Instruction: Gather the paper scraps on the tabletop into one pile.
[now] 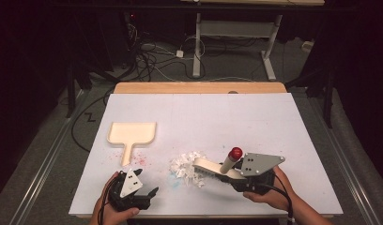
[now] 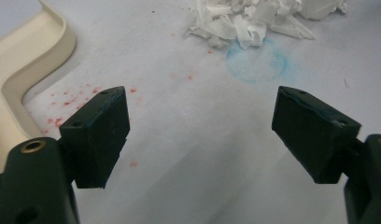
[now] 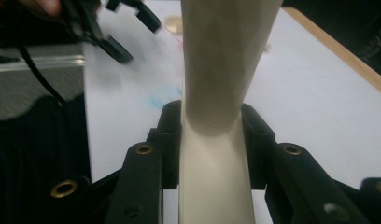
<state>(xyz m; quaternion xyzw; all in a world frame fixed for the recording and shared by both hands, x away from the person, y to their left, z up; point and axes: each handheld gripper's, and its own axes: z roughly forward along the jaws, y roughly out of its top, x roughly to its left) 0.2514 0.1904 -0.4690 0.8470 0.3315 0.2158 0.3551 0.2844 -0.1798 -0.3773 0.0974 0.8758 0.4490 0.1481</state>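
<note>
A cream hand brush [image 1: 206, 165] lies low over the white table, its head beside a pile of torn white paper scraps [image 1: 187, 169]. My right gripper [image 1: 229, 174] is shut on the brush handle [image 3: 212, 154], which runs up between both jaws. A cream stub with a red cap [image 1: 235, 153] stands up just behind the brush. The cream dustpan [image 1: 132, 133] rests flat at the left, handle toward me. My left gripper [image 1: 147, 182] sits near the front edge below the dustpan's handle, open [image 2: 202, 121] and holding nothing. The scraps [image 2: 254, 18] lie ahead of it.
The white sheet [image 1: 203, 112] covers a wooden table. Red specks [image 1: 141, 159] dot it near the dustpan [image 2: 20, 70], and a faint blue ring [image 2: 257, 60] marks it below the scraps. Cables and a desk frame [image 1: 236, 42] lie on the floor beyond.
</note>
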